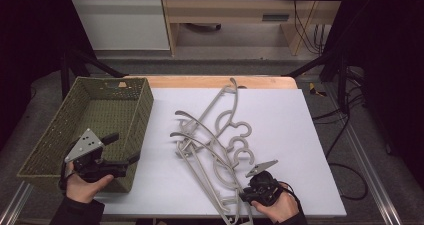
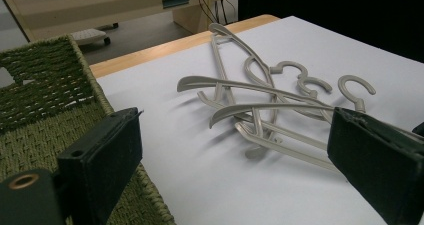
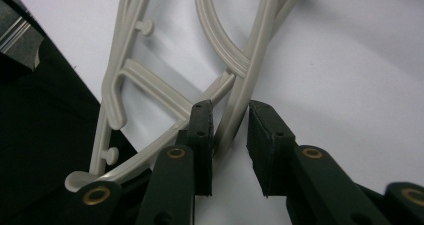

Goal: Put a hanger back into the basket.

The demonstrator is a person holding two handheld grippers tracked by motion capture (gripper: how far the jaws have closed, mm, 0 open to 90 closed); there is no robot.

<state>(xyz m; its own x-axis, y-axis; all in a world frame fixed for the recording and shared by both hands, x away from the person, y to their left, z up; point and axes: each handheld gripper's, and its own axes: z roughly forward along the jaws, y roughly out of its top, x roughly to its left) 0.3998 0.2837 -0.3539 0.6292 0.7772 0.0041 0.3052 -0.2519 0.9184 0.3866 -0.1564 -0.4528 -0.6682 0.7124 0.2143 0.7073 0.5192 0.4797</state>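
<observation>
A tangle of beige plastic hangers (image 1: pixel 212 140) lies in the middle of the white-topped bench (image 1: pixel 300 135), their hooks pointing right and their arms crossing one another. They look light, stiff and smooth, probably slippery, and likely to snag on each other when one is lifted; a thin straight bar near an end seems the surest place to grip.

The right tool (image 3: pixel 230 130), at the near end of the pile, has its jaws narrowly parted around one slim hanger bar (image 3: pixel 240 105), one pad touching it, the other just clear.

The left tool (image 1: pixel 117 150) hovers with jaws spread wide and empty over the near right corner of a green woven basket (image 1: pixel 55 135), a rough-textured rectangular bin with nothing in it, at the bench's left edge.
</observation>
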